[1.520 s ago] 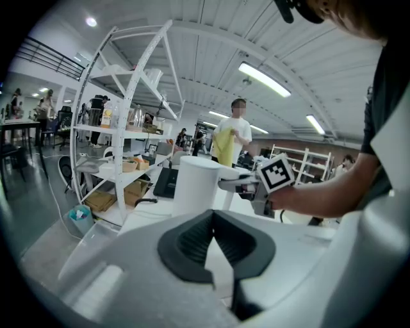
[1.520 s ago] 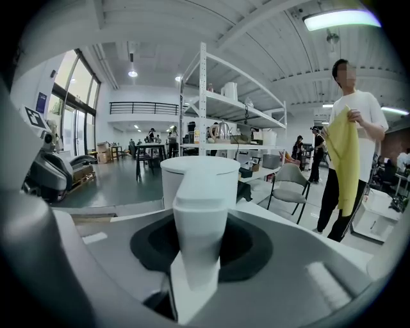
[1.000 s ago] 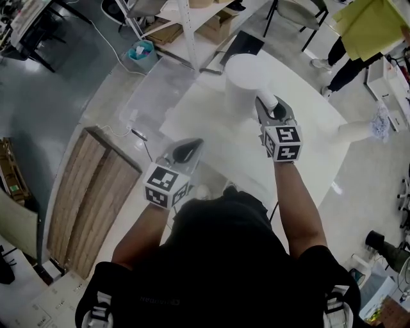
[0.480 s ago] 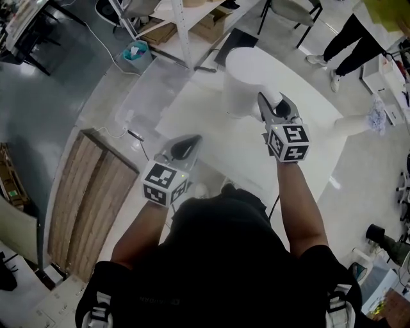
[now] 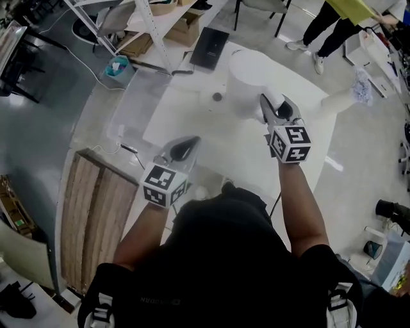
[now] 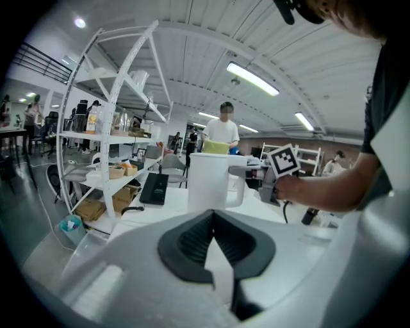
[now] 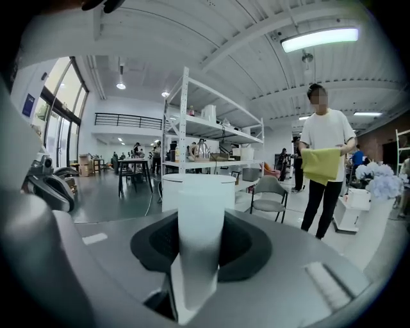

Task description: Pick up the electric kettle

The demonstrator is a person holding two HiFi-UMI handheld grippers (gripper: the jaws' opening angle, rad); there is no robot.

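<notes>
Kettle [image 5: 246,77] handle end hidden inside right claw [image 5: 274,107]; bystander [image 5: 351,6] cut off by top edge.

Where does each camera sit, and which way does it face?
Head view: on the head, steeply down at the table; forearms, left gripper, right gripper show.
Left gripper view: on the left gripper, along its shut jaws toward the kettle; right forearm shows.
Right gripper view: on the right gripper, along jaws clamping the kettle's handle.
Shared: the kettle, in all three.

Kettle [image 5: 251,77] R of base [image 5: 218,97] on table [image 5: 192,122]; shelf rack [image 5: 157,19] behind.
</notes>
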